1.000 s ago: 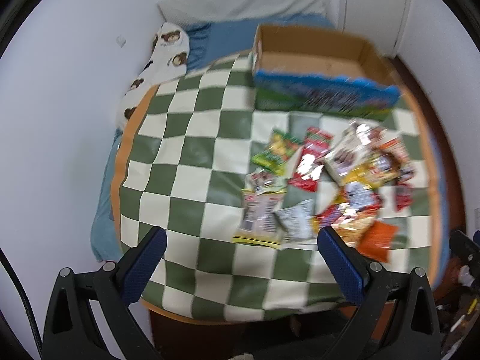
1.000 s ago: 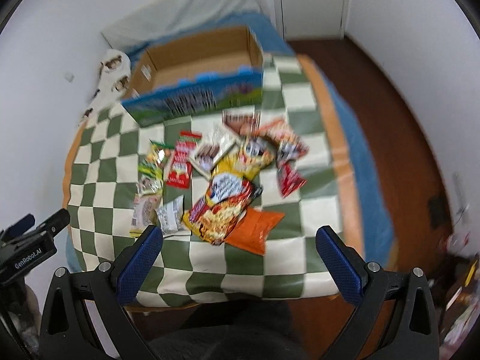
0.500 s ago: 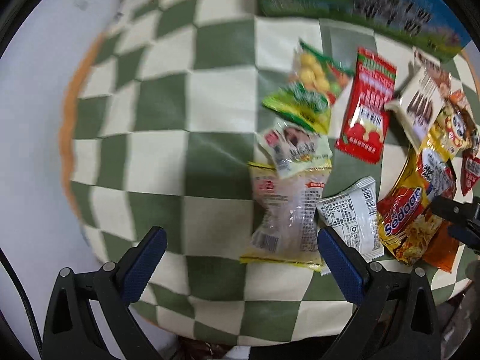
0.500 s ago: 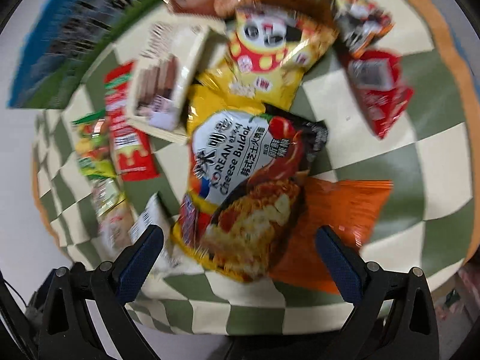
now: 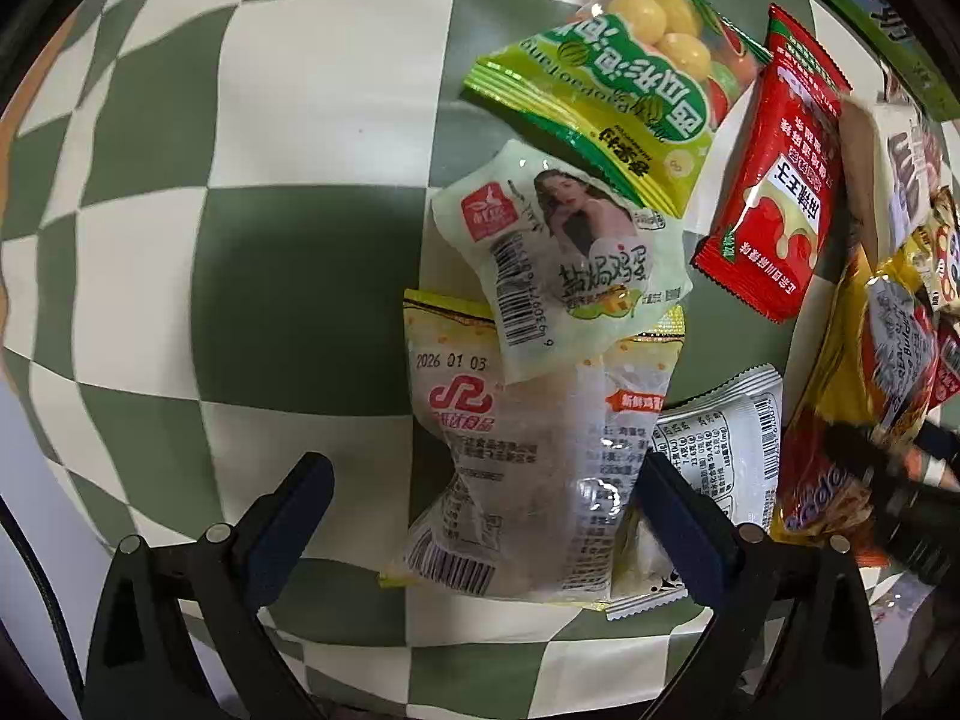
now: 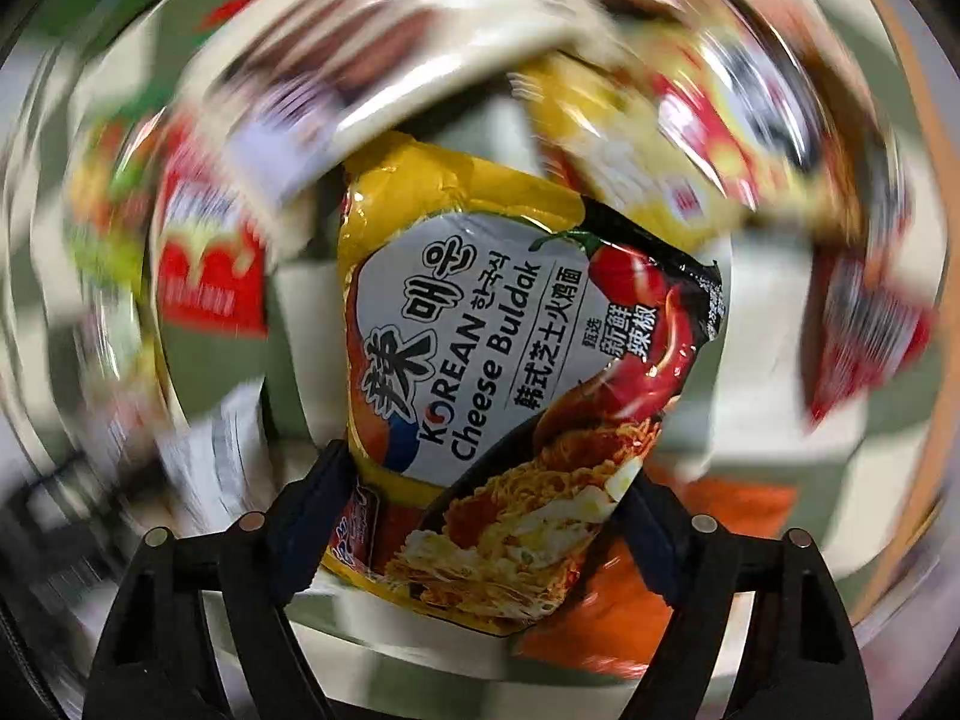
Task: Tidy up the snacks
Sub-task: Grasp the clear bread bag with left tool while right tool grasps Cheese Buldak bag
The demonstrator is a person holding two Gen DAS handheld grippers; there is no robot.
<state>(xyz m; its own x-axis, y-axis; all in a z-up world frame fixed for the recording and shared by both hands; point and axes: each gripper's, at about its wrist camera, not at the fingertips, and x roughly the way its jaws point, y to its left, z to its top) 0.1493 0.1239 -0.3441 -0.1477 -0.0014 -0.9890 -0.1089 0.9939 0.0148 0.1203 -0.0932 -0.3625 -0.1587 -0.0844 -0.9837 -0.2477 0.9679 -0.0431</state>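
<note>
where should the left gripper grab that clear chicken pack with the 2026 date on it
Grip the clear chicken pack across its narrower lower half, coming straight down from above. It lies flat between the open left gripper fingers, and that end is bare. The top end sits under the pale green packet, so avoid it.

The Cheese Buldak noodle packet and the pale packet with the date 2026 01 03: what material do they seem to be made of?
Cheese Buldak noodle packet: probably opaque printed plastic film, glossy; it shows highlights and soft creases.
Pale dated packet: probably thin plastic film, partly see-through, shiny; it shows glare spots and wrinkles.
</note>
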